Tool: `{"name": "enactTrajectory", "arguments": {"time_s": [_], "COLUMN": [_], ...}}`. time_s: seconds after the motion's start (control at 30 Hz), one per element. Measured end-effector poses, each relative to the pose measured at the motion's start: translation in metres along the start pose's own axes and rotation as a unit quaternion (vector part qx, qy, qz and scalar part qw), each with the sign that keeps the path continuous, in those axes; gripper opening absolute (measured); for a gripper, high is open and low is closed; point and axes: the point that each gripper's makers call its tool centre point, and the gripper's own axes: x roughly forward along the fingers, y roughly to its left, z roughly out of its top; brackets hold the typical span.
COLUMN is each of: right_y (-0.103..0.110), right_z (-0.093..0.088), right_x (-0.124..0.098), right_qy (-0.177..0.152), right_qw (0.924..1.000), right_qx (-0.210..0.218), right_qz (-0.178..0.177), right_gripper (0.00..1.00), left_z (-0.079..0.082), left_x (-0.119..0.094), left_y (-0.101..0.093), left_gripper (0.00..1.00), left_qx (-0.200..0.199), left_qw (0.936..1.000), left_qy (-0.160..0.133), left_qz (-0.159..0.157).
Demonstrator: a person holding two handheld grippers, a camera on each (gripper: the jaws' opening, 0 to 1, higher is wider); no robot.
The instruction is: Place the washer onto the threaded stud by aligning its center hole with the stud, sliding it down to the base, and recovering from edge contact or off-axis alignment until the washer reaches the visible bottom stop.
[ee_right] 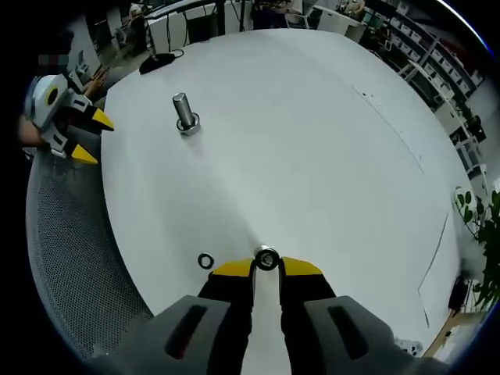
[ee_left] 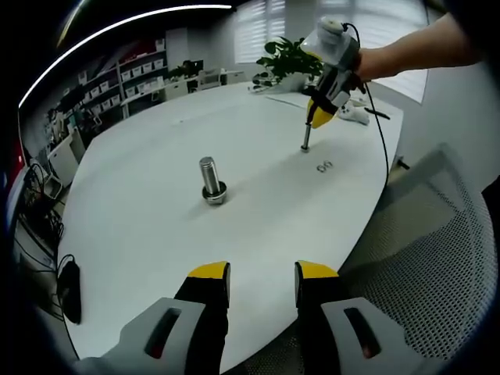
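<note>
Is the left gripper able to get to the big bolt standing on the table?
Probably yes. The left gripper is open at the table edge, and the bolt stands upright ahead of it with only bare tabletop between them. The right gripper is off to the far side.

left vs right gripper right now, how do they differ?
1. The left gripper has its jaws apart and holds nothing; the right gripper has its jaws close around a metal stud.
2. The left gripper sits back at the edge of the white table, facing the standing bolt; the right gripper is over the table, with two washers beside its stud.

Both have yellow tips.
</note>
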Motion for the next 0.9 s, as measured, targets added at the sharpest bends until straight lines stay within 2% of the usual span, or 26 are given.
{"name": "enactTrajectory", "arguments": {"time_s": [0.53, 0.9], "right_y": [-0.001, -0.002], "right_z": [-0.003, -0.008], "right_x": [0.014, 0.031], "right_qy": [0.021, 0.038], "right_qw": [0.9997, 0.9991], "right_qx": [-0.006, -0.004], "right_qz": [0.009, 0.018], "right_gripper": [0.14, 0.14], "left_z": [-0.001, -0.002], "left_x": [0.0, 0.001], "left_y": [0.0, 0.001], "left_gripper": [0.31, 0.31], "left_qx": [0.001, -0.001], "left_qw": [1.0, 1.0], "left_qy": [0.001, 0.003], "left_qz": [0.0, 0.0]}}
